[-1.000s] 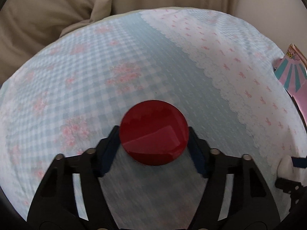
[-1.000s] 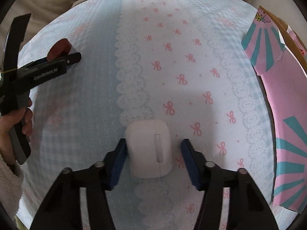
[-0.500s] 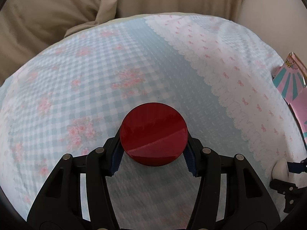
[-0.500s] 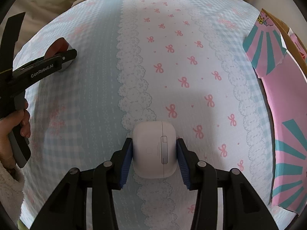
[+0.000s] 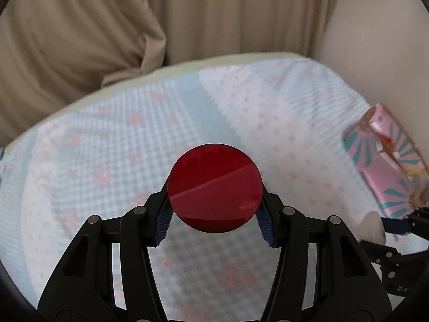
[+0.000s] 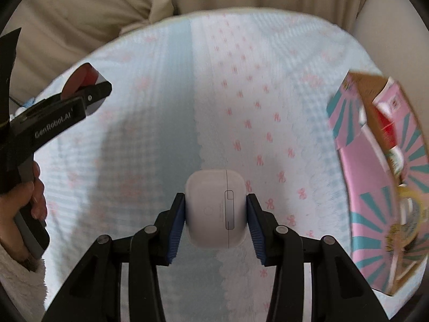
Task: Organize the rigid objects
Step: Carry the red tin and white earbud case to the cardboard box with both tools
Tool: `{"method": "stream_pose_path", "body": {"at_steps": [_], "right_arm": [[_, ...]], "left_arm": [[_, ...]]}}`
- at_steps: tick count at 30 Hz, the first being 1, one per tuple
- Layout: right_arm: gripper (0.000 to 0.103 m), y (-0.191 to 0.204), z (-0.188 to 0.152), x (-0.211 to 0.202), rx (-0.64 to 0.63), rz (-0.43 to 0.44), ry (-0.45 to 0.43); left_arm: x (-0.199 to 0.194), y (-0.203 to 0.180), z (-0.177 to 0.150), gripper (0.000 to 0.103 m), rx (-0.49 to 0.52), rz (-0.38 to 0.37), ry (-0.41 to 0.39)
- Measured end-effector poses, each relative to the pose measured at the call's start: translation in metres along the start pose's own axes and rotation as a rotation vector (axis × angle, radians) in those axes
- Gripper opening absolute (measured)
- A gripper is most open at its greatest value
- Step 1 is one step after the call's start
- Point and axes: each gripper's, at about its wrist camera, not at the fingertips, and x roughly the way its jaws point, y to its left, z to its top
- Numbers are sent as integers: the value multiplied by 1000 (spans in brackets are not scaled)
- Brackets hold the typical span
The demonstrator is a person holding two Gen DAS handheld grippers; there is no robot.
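My left gripper (image 5: 214,209) is shut on a round glossy red disc (image 5: 214,185), held above the blue-and-pink checked cloth (image 5: 107,161). My right gripper (image 6: 215,220) is shut on a white earbud case (image 6: 211,209), its blue pads pressing both sides, lifted off the cloth (image 6: 161,107). In the right wrist view the left gripper (image 6: 88,94) appears at the left with the red disc (image 6: 80,77) in its fingers, a hand (image 6: 32,196) on its grip. The white case (image 5: 372,225) shows at the right edge of the left wrist view.
An open pink-and-teal cardboard box (image 6: 380,177) with items inside stands at the right edge of the cloth, also the box (image 5: 388,166) in the left wrist view. Beige curtain folds (image 5: 107,26) hang behind the table. A fluffy white sleeve (image 6: 18,281) is at lower left.
Both grippers closed on their objects and rose from the cloth: the left took the red disc, the right took the white case. The cloth now looks farther below.
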Motion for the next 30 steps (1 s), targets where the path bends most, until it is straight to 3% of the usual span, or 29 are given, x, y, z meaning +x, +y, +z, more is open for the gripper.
{"method": "stream_pose_path", "body": {"at_steps": [8, 15, 22, 30], "right_arm": [[41, -12, 12, -101, 32, 39, -68], [41, -55, 12, -174, 41, 35, -112], [41, -130, 3, -216, 36, 13, -117], [41, -233, -7, -210, 104, -23, -68]], "left_arm": [[-94, -40, 46, 51, 41, -44, -42], [-149, -111, 78, 51, 65, -116, -47], [-164, -206, 96, 51, 103, -173, -34], [-126, -306, 114, 51, 127, -254, 9]]}}
